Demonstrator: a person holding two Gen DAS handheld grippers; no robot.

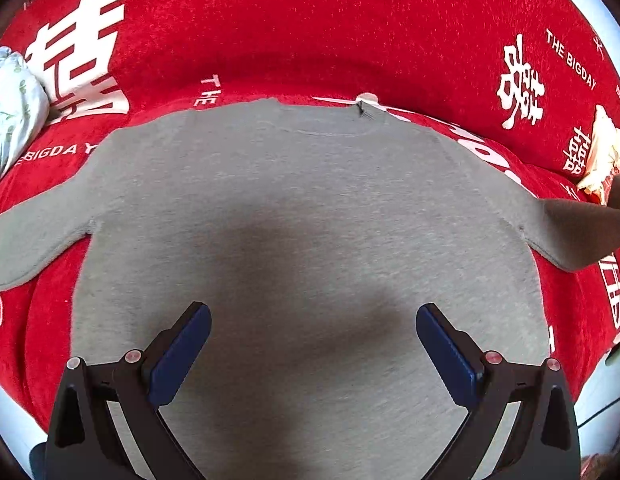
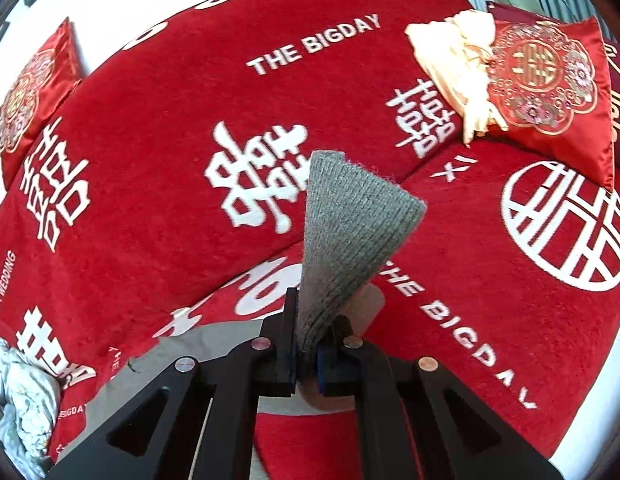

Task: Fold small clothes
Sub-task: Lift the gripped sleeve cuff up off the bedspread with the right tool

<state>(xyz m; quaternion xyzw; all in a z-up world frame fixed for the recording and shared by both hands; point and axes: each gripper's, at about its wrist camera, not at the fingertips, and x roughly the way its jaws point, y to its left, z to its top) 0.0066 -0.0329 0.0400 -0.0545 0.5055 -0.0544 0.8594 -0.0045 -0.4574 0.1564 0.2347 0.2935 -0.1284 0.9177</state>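
Note:
A small grey sweater [image 1: 302,208] lies flat, neck away from me, on a red blanket [image 1: 310,32] with white lettering. My left gripper [image 1: 312,344] hangs open above the sweater's lower body, its blue pads [image 1: 182,356] wide apart with nothing between them. The sweater's right sleeve [image 1: 582,232] is lifted off the blanket at the right edge. In the right wrist view my right gripper [image 2: 308,344] is shut on the ribbed cuff [image 2: 350,236] of that sleeve, which fans out upward past the jaws. The left sleeve [image 1: 26,248] lies flat on the blanket.
A crumpled pale floral garment [image 1: 10,108] lies at the far left, also seen as a bundle [image 2: 22,396]. A cream cloth [image 2: 454,72] and a red embroidered cushion [image 2: 550,88] sit at the right; another red cushion [image 2: 30,96] rests at the left.

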